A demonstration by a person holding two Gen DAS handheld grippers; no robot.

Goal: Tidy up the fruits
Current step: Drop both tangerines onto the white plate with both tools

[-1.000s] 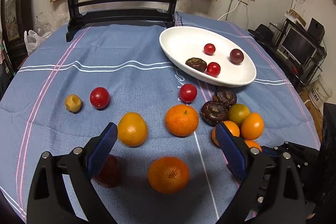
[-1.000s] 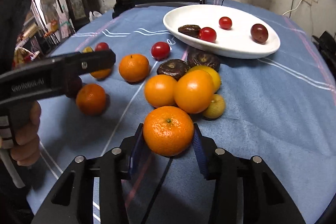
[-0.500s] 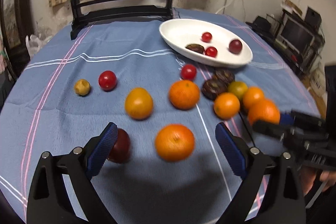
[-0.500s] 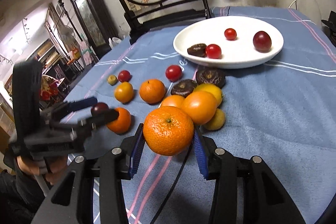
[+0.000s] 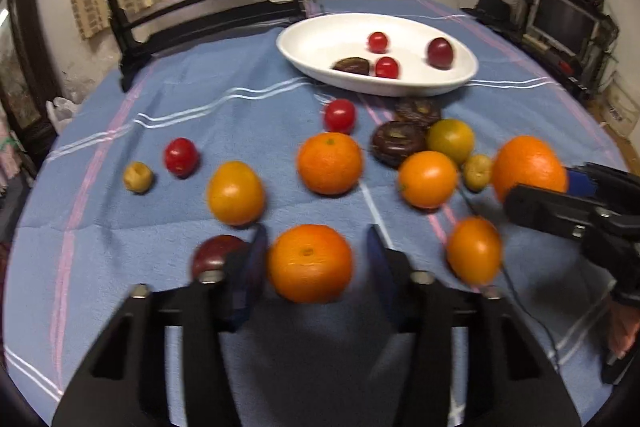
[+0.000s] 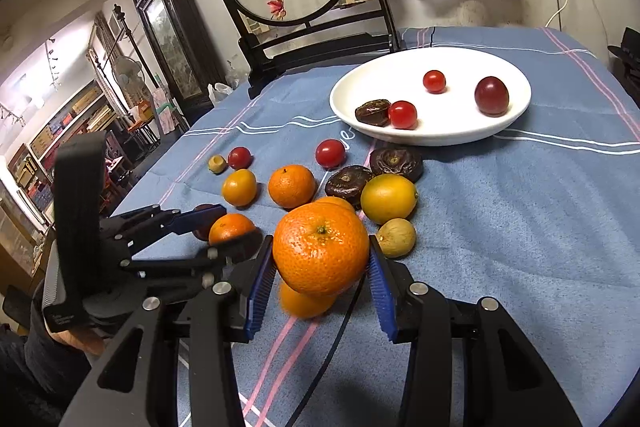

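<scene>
An orange (image 5: 310, 263) lies on the blue tablecloth between the jaws of my left gripper (image 5: 316, 259). The jaws are closing; a narrow gap still shows at the right pad. The right wrist view shows the same orange (image 6: 230, 227) inside the left gripper (image 6: 224, 231). My right gripper (image 6: 320, 267) is shut on a large tangerine (image 6: 320, 247) and holds it above the cloth; this tangerine (image 5: 528, 167) shows at the right of the left wrist view. The white oval dish (image 5: 320, 43) at the back holds two cherry tomatoes, a dark plum and a dark dried fruit.
Loose fruit lies between me and the dish: several oranges, two cherry tomatoes (image 5: 339, 115), two dark dried fruits (image 5: 398, 143), a dark plum (image 5: 212, 255) beside my left finger, small yellow fruits. A black wooden screen stand (image 6: 316, 43) stands at the table's far edge.
My left gripper's jaws have narrowed from wide open to close around the front orange. The right gripper has carried the tangerine up off the cloth.
</scene>
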